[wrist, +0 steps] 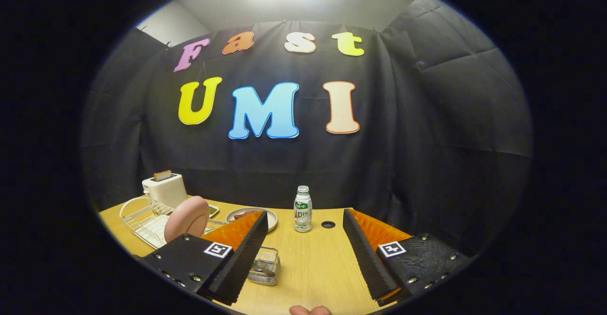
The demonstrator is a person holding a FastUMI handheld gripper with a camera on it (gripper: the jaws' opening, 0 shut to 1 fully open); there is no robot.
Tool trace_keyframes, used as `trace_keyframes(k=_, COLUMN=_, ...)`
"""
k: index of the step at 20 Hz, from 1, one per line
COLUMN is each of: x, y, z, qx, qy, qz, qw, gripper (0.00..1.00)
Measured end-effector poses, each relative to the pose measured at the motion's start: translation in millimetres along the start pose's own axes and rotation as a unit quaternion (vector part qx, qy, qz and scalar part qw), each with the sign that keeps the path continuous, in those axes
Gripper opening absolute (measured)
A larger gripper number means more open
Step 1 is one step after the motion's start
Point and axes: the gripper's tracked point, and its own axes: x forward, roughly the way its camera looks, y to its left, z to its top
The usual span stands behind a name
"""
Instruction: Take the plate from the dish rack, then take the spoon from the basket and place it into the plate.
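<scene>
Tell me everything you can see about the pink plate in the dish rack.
The plate is round, plain matte pink, and looks like ceramic or plastic. It stands on edge, slightly tilted, in the white wire rack on the wooden table. A white toaster sits behind it. The open claw is off to its side and touches nothing; one finger hides the plate's lower edge.

The left finger hides part of the basket and the near edge of the dish behind it. The basket's contents are too small to tell. The plate covers part of the rack.
</scene>
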Motion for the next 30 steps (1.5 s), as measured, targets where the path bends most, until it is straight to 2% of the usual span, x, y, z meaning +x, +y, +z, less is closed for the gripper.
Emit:
trace_keyframes(k=6, x=-5, y=55, z=48, qx=-0.025, qy=-0.004, qz=0.008, qw=1.000, gripper=0.96)
trace_keyframes(k=10, x=-2, y=95, z=53, qx=-0.031, qy=0.008, qz=0.009, qw=0.999, gripper=0.97)
trace_keyframes(k=13, x=2, y=127, z=56, qx=-0.028, qy=0.020, qz=0.026, qw=0.999, gripper=0.97)
trace_keyframes(k=15, x=10, y=143, z=57, qx=-0.033, qy=0.040, qz=0.036, qw=0.998, gripper=0.97)
trace_keyframes(k=17, x=19, y=161, z=48, qx=-0.026, qy=0.091, qz=0.051, qw=0.994, gripper=0.97)
trace_keyframes(k=20, x=32, y=189, z=29, qx=0.001, qy=0.192, qz=0.082, qw=0.978, gripper=0.97)
trace_keyframes(k=24, x=52, y=212, z=4, qx=-0.005, qy=0.298, qz=0.089, qw=0.951, gripper=0.97)
trace_keyframes(k=30, x=72, y=231, z=-34, qx=-0.036, qy=0.373, qz=0.067, qw=0.925, gripper=0.97)
